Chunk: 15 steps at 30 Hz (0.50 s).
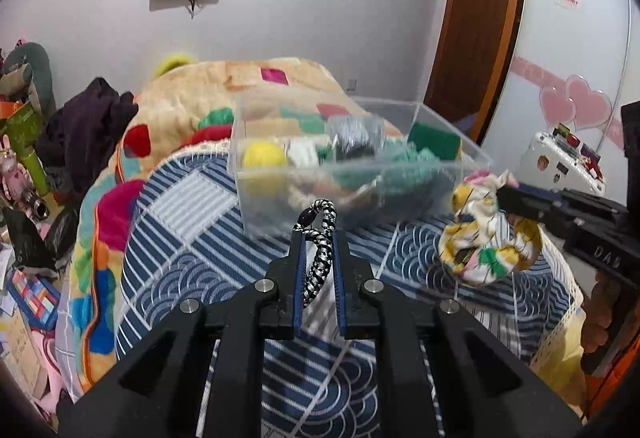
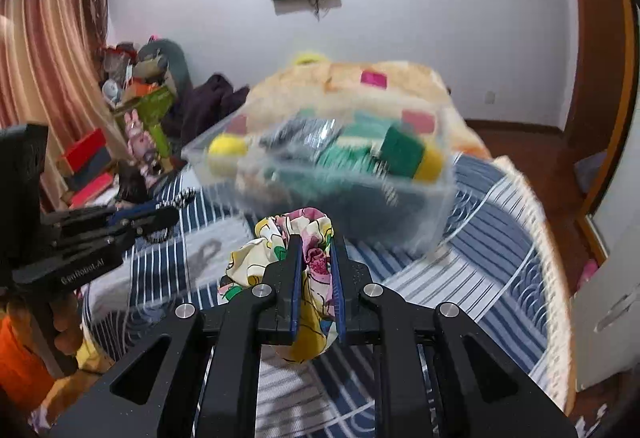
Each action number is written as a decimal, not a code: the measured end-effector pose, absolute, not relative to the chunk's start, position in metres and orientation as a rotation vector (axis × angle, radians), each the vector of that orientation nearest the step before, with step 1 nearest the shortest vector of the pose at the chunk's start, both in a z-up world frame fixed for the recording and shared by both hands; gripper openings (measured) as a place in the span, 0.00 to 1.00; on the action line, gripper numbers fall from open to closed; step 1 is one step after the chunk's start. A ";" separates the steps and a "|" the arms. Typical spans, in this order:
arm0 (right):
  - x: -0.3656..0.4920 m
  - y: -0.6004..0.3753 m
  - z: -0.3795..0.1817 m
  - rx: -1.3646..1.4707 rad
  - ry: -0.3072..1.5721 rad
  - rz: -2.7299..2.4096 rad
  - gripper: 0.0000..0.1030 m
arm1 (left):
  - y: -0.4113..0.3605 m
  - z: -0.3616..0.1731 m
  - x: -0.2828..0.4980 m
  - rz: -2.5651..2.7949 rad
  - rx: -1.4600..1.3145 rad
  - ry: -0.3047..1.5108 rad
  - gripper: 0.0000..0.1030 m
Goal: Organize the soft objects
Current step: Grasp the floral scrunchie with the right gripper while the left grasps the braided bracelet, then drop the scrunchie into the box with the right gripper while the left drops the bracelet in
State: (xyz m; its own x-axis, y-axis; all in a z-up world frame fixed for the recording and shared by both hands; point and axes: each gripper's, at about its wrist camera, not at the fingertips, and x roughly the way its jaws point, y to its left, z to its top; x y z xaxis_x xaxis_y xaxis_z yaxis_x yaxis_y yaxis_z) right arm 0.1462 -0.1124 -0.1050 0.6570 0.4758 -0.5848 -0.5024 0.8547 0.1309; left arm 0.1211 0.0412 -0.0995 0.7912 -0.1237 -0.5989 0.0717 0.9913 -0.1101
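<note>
The left gripper [image 1: 317, 234] pinches a black-and-white braided cord [image 1: 320, 238] between its fingers, held up above the blue striped bed cover [image 1: 192, 222]. The right gripper [image 2: 316, 242] is clamped on a floral scrunchie [image 2: 296, 238], which bunches out ahead of the fingertips and hangs below them. Just beyond both stands a clear bin [image 1: 448, 166] on the bed, blurred, holding a yellow ball [image 1: 264, 156], a green sponge [image 2: 402, 150] and other soft items.
</note>
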 end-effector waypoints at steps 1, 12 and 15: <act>0.147 -0.114 -0.099 -0.035 0.631 0.550 0.11 | 0.041 -0.094 0.123 -0.102 -0.082 0.635 0.12; 0.164 -0.104 -0.061 -0.015 0.477 0.508 0.11 | 0.037 -0.053 0.153 -0.093 -0.068 0.527 0.12; 0.175 -0.099 -0.058 -0.026 0.459 0.473 0.11 | 0.037 -0.050 0.168 -0.089 -0.069 0.524 0.12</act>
State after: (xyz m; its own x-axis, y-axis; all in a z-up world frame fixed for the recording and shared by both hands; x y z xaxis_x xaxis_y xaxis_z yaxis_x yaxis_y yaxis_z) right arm 0.1750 -0.0992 -0.0581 0.7902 0.4340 -0.4326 -0.4456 0.8916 0.0805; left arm 0.1685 0.0366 -0.0505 0.8622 -0.1023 -0.4961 0.0671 0.9938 -0.0884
